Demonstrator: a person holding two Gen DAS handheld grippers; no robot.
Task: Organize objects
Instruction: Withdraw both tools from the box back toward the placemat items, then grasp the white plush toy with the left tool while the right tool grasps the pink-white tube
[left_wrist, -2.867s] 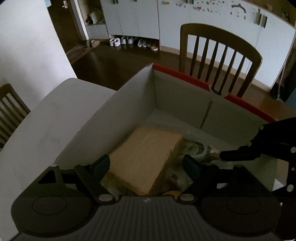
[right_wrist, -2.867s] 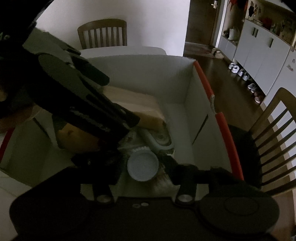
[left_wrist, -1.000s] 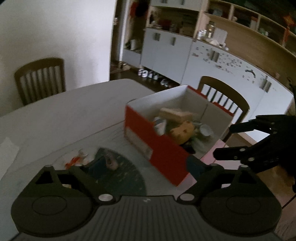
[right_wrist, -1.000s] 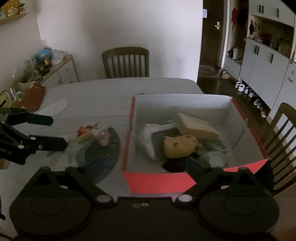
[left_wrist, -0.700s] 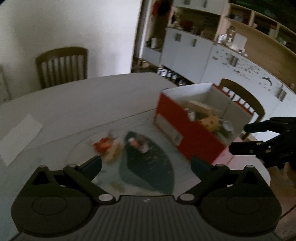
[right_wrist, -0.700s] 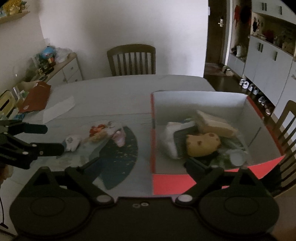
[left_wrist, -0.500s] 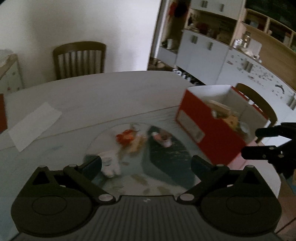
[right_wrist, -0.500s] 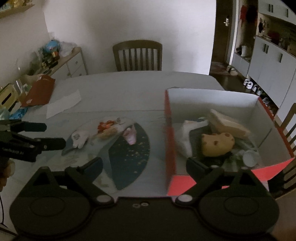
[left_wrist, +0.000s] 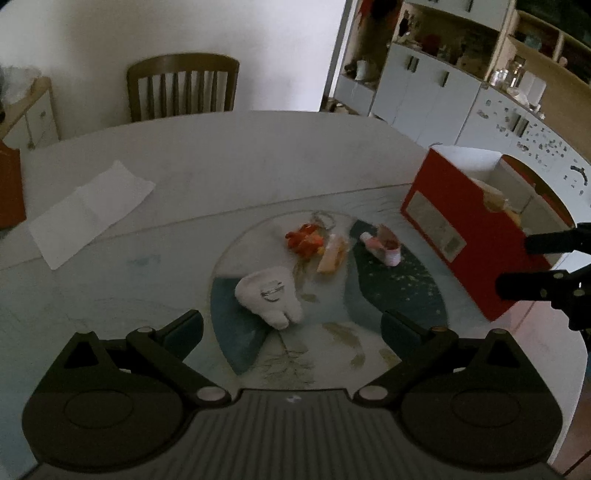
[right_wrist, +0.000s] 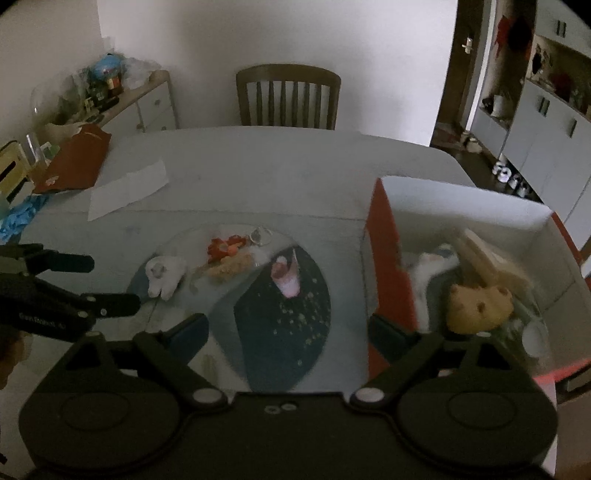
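Note:
A white tooth-shaped plush (left_wrist: 269, 296) lies on the round patterned mat (left_wrist: 395, 291), just ahead of my open, empty left gripper (left_wrist: 291, 325). Behind it lie a red-orange toy (left_wrist: 304, 238), a tan item (left_wrist: 331, 254) and a pink tube (left_wrist: 384, 248). The red box (left_wrist: 458, 229) stands at the right. In the right wrist view my right gripper (right_wrist: 288, 328) is open and empty above the mat, between the plush (right_wrist: 162, 275) and the box (right_wrist: 388, 258), which holds a yellow plush (right_wrist: 480, 306) and other items. The left gripper (right_wrist: 107, 284) shows at the left.
A white paper sheet (left_wrist: 88, 212) lies at the table's back left, beside a brown-red bag (right_wrist: 74, 158). A wooden chair (right_wrist: 288, 96) stands behind the table, a cluttered sideboard (right_wrist: 122, 99) at the far left, white cabinets (left_wrist: 443, 92) at the right.
Both grippers have pulled out of the box and swung left over the table. The mat with its small objects has come into the middle of both views; the box has slid to the right.

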